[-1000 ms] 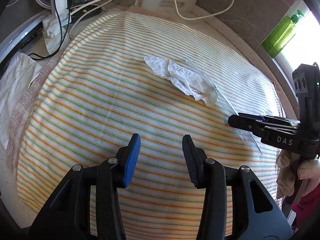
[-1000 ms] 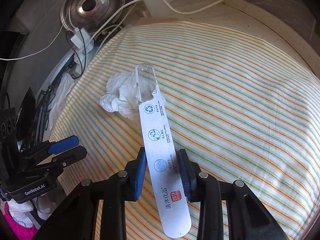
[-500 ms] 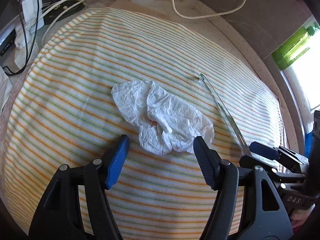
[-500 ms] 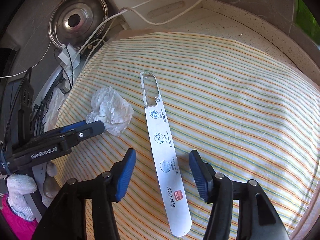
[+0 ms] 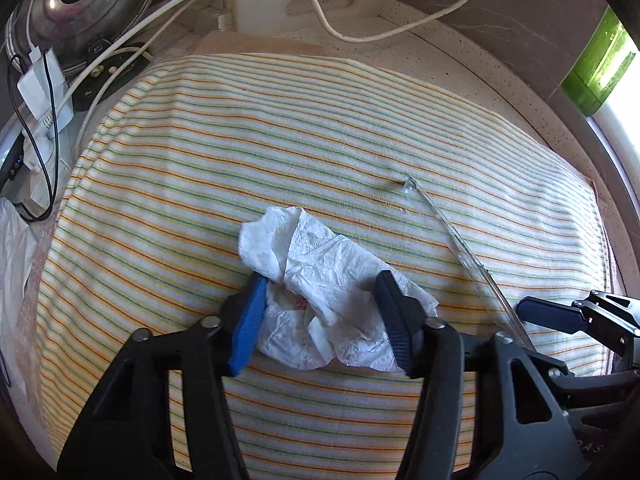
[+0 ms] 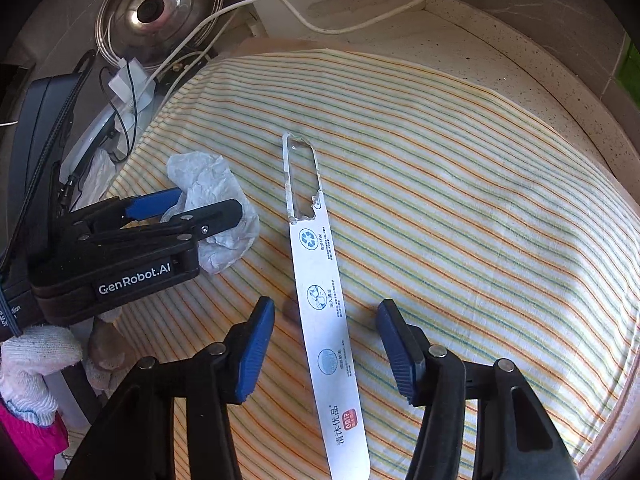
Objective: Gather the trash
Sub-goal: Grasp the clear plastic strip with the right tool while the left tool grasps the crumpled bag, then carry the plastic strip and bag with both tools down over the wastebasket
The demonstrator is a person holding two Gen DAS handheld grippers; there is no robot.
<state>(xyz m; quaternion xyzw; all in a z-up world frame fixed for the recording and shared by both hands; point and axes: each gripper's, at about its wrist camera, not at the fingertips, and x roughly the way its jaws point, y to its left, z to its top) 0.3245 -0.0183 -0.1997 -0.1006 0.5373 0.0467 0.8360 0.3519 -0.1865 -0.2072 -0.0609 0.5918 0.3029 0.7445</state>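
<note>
Lower centre of frame: the closing left claw [image 5: 320,320] straddles a crumpled tissue [image 5: 328,304]; the right claw [image 6: 326,350], narrowing, empty, flanks the packaging strip [image 6: 328,320].

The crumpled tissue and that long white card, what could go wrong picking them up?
The left hand-held gripper is closing around the crumpled tissue; its pads sit low, so they might pinch the striped cloth too and drag it. The tissue is loose and may slip out. The right hand-held gripper is closing over the white card, which lies flat and thin, so the pads could skid off its edges.
</note>
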